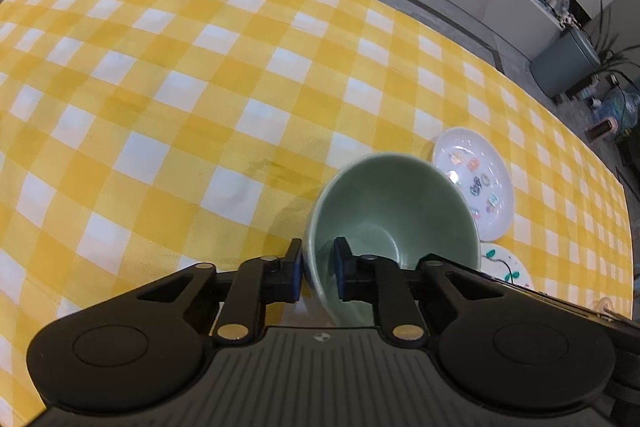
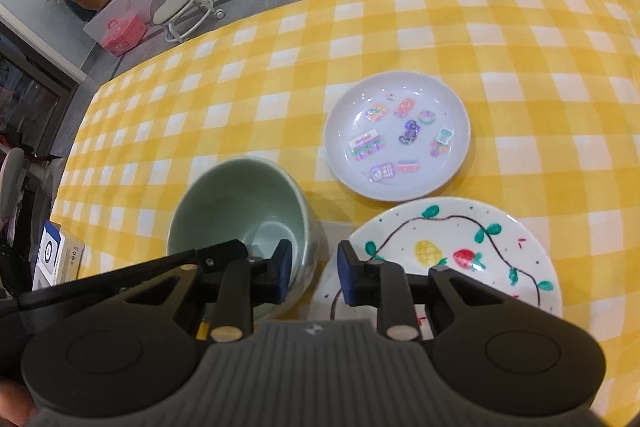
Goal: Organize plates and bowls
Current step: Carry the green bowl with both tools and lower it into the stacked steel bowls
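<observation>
Two handheld grippers at a pale green bowl on a yellow checked tablecloth.

Nearest, the left gripper [image 1: 318, 269] pinches the green bowl [image 1: 394, 223] by its rim, one finger outside the wall and one inside; the bowl looks tilted, perhaps lifted. The right gripper [image 2: 314, 273] sits with jaws spread, one finger inside the same bowl's rim, the other over the fruit-painted plate [image 2: 460, 251] just right of the bowl; whether it touches is unclear. Beyond that plate, nearly touching it, lies a white sticker plate [image 2: 400, 137]. Left of and beyond the bowl, the tablecloth [image 1: 160, 87] runs bare to its far edge.
</observation>
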The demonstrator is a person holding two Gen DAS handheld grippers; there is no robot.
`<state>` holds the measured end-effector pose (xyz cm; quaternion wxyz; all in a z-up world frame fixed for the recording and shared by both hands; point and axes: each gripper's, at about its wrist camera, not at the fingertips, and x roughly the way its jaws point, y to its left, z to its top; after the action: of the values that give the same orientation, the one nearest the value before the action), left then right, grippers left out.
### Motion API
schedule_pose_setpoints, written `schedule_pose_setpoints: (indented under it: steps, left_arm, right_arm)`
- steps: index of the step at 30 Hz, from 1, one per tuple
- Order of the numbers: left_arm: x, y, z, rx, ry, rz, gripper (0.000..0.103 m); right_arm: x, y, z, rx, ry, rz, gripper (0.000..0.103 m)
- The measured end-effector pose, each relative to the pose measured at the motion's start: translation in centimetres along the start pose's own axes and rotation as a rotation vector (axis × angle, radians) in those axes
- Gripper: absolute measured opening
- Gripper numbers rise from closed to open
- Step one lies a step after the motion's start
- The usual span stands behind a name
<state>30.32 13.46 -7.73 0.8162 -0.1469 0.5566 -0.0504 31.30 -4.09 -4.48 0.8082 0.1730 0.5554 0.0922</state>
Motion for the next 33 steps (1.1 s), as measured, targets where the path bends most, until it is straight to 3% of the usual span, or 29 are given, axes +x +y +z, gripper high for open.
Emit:
schedule_pose_setpoints:
  steps: [3, 15, 33]
  left_arm:
    - [-0.1, 0.2, 0.0, -0.017, -0.003, -0.003, 0.013]
    - [-1.7, 0.1, -0.7, -0.009, -0.04, 0.01, 0.01]
    - [-10.1, -2.6, -5.4, -0.006, -0.088, -0.01, 0.01]
  right_arm:
    - [0.2, 0.2, -0.1, -0.003, 0.001, 0.021, 0.012]
    - [-0.3, 0.5, -1.0, 0.026, 0.003, 0.029, 0.009]
    - [-10.3, -0.5, -5.0, 0.061, -0.05, 0.108, 0.007]
